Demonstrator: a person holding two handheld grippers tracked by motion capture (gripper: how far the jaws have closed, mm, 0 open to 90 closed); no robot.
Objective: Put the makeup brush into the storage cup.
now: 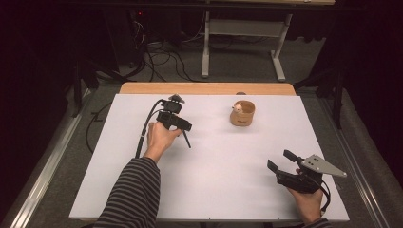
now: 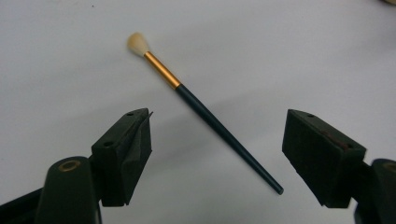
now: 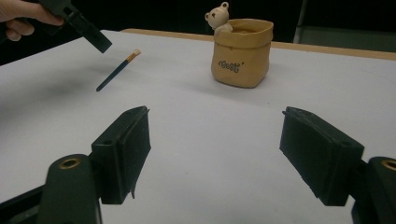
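Your right tongs (image 1: 280, 160) sat nearest you, jaws spread wide and holding nothing, low over the white worktop (image 1: 223, 180). Farther out, your left tongs (image 2: 217, 154) hung just above the paintbrush (image 2: 205, 112), jaws wide on either side of its dark handle, not touching. Beyond stood the tan pot (image 1: 243, 114) with its bear figure.
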